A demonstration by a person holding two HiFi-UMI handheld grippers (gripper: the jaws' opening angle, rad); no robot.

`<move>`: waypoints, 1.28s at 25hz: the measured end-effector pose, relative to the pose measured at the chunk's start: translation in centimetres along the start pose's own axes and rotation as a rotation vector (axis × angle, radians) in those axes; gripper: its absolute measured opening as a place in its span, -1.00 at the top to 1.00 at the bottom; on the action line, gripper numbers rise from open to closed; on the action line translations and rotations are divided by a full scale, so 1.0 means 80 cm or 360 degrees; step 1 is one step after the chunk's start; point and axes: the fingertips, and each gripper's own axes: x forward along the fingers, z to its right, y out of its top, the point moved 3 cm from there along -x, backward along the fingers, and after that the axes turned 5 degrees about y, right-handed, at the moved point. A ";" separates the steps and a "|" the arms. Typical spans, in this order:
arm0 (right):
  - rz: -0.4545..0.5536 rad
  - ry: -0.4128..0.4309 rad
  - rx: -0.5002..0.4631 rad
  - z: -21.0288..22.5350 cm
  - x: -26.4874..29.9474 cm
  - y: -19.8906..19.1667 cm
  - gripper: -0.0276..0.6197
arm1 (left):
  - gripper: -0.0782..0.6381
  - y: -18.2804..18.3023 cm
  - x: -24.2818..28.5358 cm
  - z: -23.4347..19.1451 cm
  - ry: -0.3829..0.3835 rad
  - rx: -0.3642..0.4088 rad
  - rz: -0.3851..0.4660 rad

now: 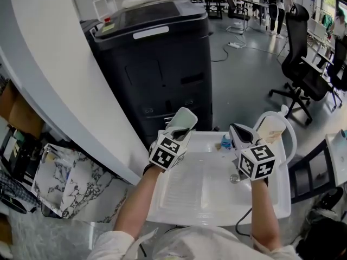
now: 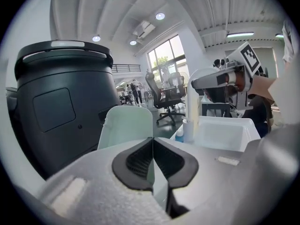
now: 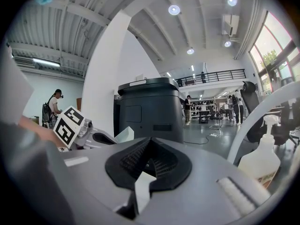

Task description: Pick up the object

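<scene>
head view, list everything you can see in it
machine: one, black, tall, behind the tray
tray: one, white, under both grippers
spray bottle: one, white, at the tray's far right
small item: one, blue, far end of the tray, too small to identify
round fitting: one, metal, on the tray floor near the right gripper
office chairs: several, black, on the floor at right
card: one, pale green, between the left gripper's fingers
left gripper: one, white with a marker cube, fingers shut on the card
right gripper: one, white with a marker cube, fingers shut, holding nothing
</scene>
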 end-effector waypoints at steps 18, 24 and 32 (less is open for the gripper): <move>0.0080 -0.0018 0.0025 0.007 -0.017 0.014 0.91 | 0.76 0.026 -0.067 -0.028 0.0310 -0.0278 0.0190; 0.0106 -0.0026 0.0034 0.006 -0.023 0.019 0.91 | 0.76 0.030 -0.086 -0.024 0.0376 -0.0335 0.0250; 0.0137 -0.0038 -0.0002 0.004 -0.030 0.020 0.91 | 0.75 0.029 -0.086 -0.017 0.0392 -0.0344 0.0263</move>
